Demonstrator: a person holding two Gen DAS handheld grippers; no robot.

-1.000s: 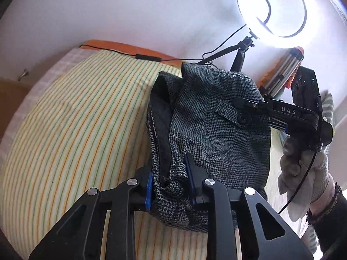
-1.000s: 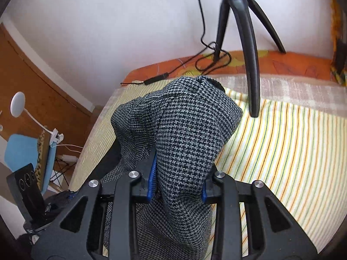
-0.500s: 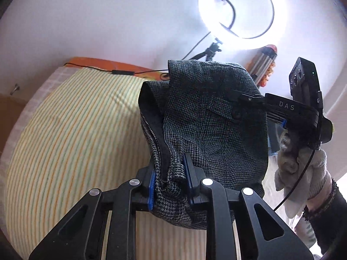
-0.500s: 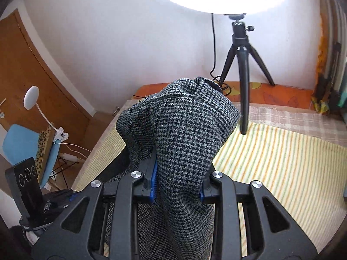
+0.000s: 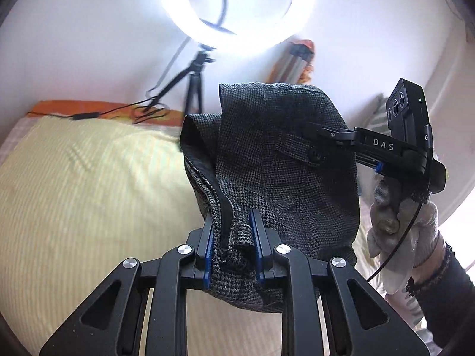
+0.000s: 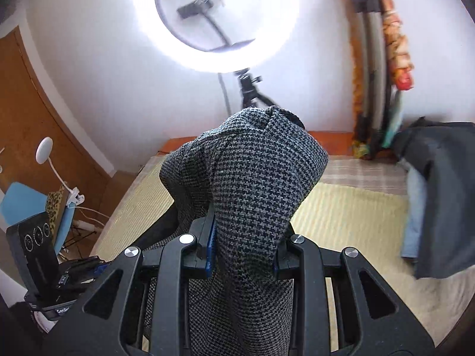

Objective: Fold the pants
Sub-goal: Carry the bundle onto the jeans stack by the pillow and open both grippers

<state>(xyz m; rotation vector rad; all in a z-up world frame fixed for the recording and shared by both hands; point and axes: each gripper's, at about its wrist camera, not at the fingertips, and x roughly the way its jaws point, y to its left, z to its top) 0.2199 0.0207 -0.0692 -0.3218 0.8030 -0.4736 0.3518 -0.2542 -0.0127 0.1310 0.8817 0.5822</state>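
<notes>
Grey houndstooth pants [image 5: 276,160] hang bunched in the air above the striped bed cover [image 5: 89,195]. My left gripper [image 5: 233,237] is shut on a thick fold near their dark-lined waistband. In the left wrist view the other gripper [image 5: 371,145], held by a gloved hand [image 5: 397,219], grips the far edge by a buttoned pocket flap. The right wrist view shows my right gripper [image 6: 245,237] shut on the pants [image 6: 255,175], which drape over and between its pads. The left gripper's body [image 6: 44,264] shows at lower left there.
A lit ring light [image 5: 237,3] on a tripod [image 5: 193,86] stands at the bed's far edge, with cables trailing on an orange strip. Dark and blue folded clothes [image 6: 436,195] lie at the right. A rolled mat [image 6: 377,68] leans on the wall. A blue chair [image 6: 26,204] stands left.
Both grippers have risen, lifting the pants off the bed cover. The view has tilted upward, so the ring light and wall fill more of both views.
</notes>
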